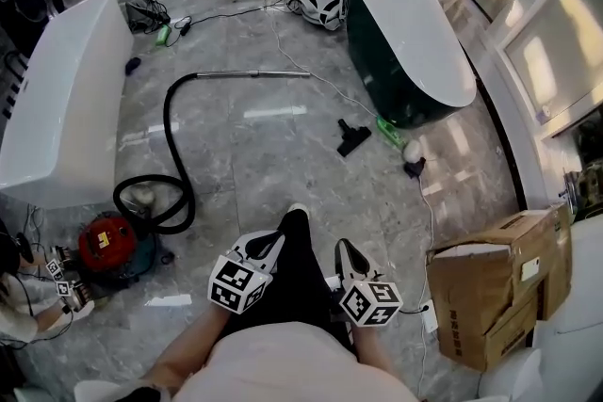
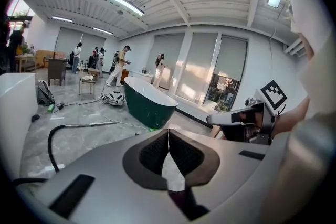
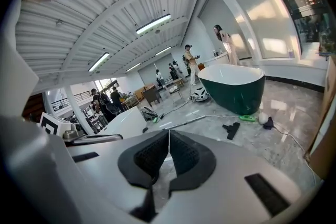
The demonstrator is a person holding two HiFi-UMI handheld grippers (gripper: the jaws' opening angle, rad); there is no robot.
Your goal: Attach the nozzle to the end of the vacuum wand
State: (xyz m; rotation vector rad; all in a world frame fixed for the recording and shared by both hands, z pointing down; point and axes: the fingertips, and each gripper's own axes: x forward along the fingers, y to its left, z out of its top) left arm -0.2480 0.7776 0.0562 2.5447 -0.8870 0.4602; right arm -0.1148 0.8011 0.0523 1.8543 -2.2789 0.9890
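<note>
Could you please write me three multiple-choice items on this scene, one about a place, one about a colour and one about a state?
1. Where does the black nozzle lie relative to the green bathtub?
A. inside it
B. on the floor near it
C. on its rim

2. What colour is the body of the vacuum cleaner?
A. red
B. yellow
C. blue

3. What state are the left tool and the right tool in?
A. both shut and empty
B. both wide open
C. each clamped on a part

Answers:
1. B, the nozzle rests on the grey floor off the tub's near end.
2. A, its round body is red.
3. A, in each tool's view the jaws meet with nothing between them.
</note>
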